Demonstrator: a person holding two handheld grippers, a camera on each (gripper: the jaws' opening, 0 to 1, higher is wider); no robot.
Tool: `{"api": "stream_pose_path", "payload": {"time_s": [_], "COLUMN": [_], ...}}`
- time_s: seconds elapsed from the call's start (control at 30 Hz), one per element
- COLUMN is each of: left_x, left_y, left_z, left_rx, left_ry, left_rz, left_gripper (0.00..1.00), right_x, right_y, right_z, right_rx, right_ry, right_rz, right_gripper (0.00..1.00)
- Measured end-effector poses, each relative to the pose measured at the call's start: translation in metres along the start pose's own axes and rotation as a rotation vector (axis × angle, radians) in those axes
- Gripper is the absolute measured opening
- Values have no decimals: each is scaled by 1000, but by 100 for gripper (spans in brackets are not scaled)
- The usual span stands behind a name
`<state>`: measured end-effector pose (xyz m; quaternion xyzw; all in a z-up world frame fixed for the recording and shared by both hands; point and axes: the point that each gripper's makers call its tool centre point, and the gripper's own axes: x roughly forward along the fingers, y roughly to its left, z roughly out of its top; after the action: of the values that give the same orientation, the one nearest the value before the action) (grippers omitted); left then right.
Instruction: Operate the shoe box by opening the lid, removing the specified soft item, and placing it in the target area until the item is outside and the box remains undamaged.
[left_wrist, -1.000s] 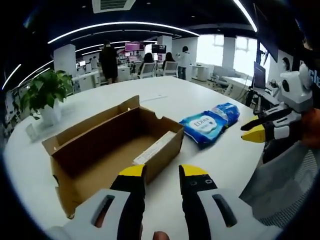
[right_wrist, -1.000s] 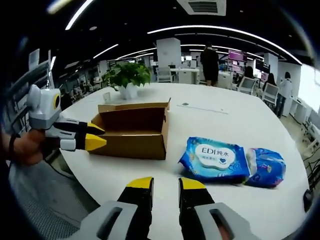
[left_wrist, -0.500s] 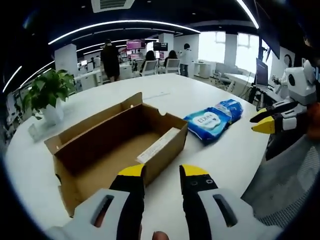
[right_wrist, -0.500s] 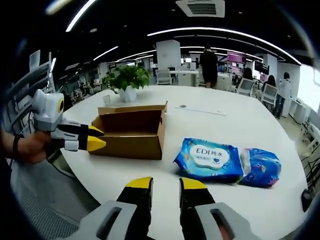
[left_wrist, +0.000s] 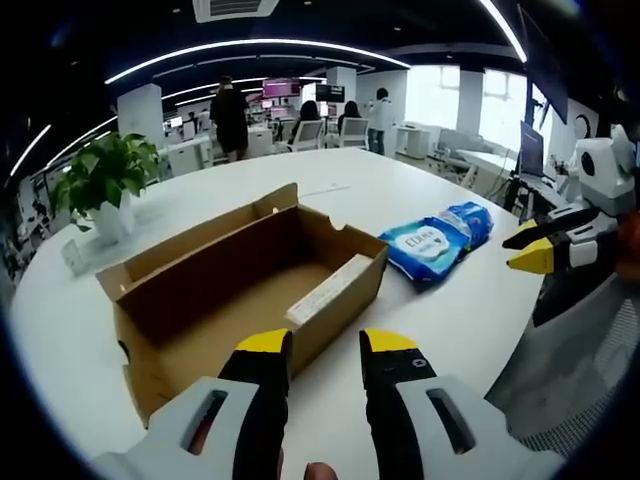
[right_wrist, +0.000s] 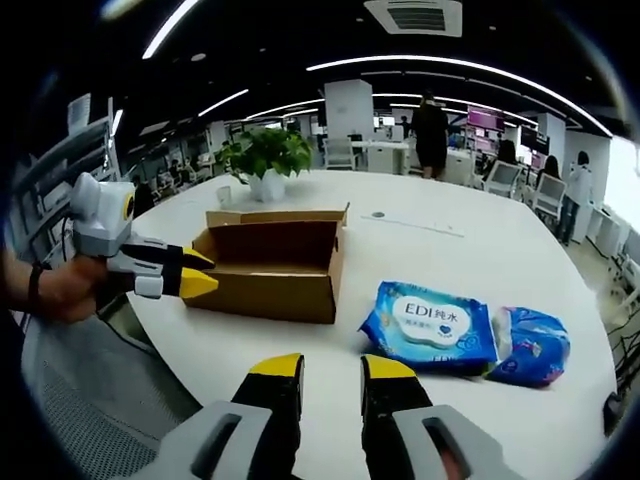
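An open brown cardboard shoe box (left_wrist: 215, 290) lies on the round white table (left_wrist: 440, 310), with a white strip (left_wrist: 330, 288) along its inner right wall. To its right, outside the box, lies a blue soft wipes pack (left_wrist: 430, 240), with a second blue pack (right_wrist: 530, 345) touching it. My left gripper (left_wrist: 326, 345) hovers at the box's near corner, open and holding nothing. My right gripper (right_wrist: 331, 367) is open above the table's near edge, short of the wipes pack (right_wrist: 435, 325). Each gripper appears in the other's view: right gripper (left_wrist: 532, 248), left gripper (right_wrist: 195, 272) beside the box (right_wrist: 270, 265).
A potted plant (left_wrist: 100, 175) and a small card stand (left_wrist: 72, 257) sit at the table's far left; the plant (right_wrist: 262, 155) stands behind the box. People and desks fill the office behind. A mesh chair (left_wrist: 570, 380) is by the table edge.
Both views have shifted slightly with the hands; the box sits a little nearer in the left gripper view. Box and packs have not moved, and both grippers stay open.
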<state>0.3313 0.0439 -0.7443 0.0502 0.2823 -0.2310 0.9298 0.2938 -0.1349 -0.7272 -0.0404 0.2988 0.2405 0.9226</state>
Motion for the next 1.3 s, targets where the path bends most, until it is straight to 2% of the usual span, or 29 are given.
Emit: {"api": "stream_pose_path", "payload": {"time_s": [0.37, 0.6, 0.8, 1.0, 1.3], "left_x": [0, 0, 0, -4, -4], "left_y": [-1, -3, -3, 0, 7], "left_z": [-1, -2, -3, -1, -2], "left_rx": [-1, 4, -4, -23, -48], "left_ry": [0, 2, 2, -6, -10], "left_rz": [-9, -12, -13, -4, 9], "left_gripper": [27, 27, 27, 27, 29], "right_x": [1, 7, 19, 41, 74], "right_y": [2, 5, 14, 30, 46], "right_z": [-1, 9, 30, 54, 84], "right_rx": [-12, -45, -101, -193, -299], "right_ry": [14, 17, 18, 37, 57], "right_rz": [5, 21, 64, 153, 237], "right_gripper": [20, 21, 22, 24, 25]}}
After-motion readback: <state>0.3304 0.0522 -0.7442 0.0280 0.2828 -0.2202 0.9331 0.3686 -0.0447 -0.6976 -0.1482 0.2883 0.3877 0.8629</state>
